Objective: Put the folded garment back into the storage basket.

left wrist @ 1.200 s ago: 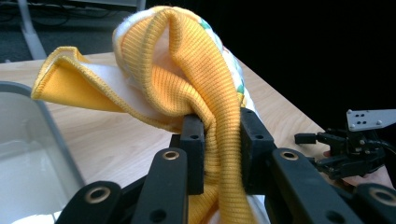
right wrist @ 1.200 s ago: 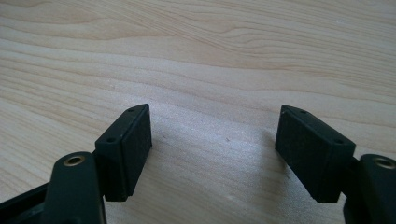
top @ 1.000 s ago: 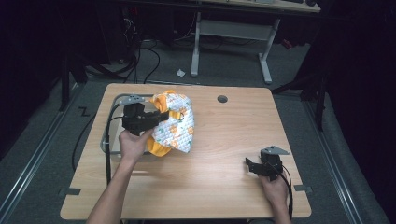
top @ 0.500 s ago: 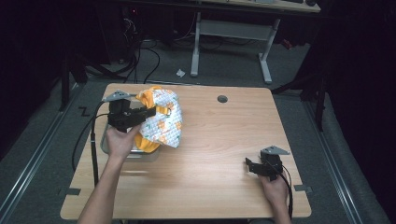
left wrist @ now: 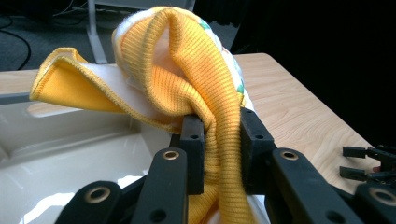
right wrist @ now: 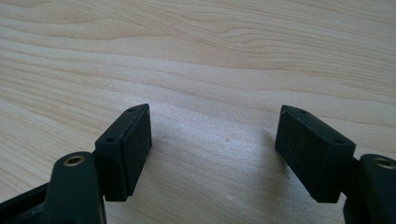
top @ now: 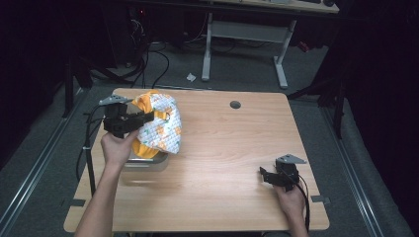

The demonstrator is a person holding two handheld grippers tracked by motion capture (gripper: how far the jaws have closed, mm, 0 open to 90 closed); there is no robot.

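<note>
Over the white tub (top: 148,160) at the bench's (top: 222,163) far-left corner, my left gripper (top: 129,121) holds the garment (top: 160,126) clear of the surface. Its jaws are clamped on a band of yellow ribbed trim (left wrist: 219,140), which runs straight down between them in the left gripper view. The tub's pale floor (left wrist: 70,158) lies directly beneath and to the left of that trim.

The relation that governs the coming move: the garment hangs above and slightly right of the tub opening, with its bulk on the side toward the bench centre. The bundle's long axis runs from the far edge toward me, roughly along the tub. I judge that lowering it calls for a small shift left, so that the mass clears the near rim.

My right gripper (top: 276,177) rests near the bench's near-right corner, well apart from the garment. Its jaws stand wide open over bare wood (right wrist: 210,56), with nothing between them. The left hand (top: 116,148) is therefore the nearer one and carries the whole load.

Garment appearance: white quilted fabric with small orange and green print, edged and lined in yellow. It is crumpled into a loose bundle, with one yellow-hemmed flap (left wrist: 70,79) folded outward over the tub.
</note>
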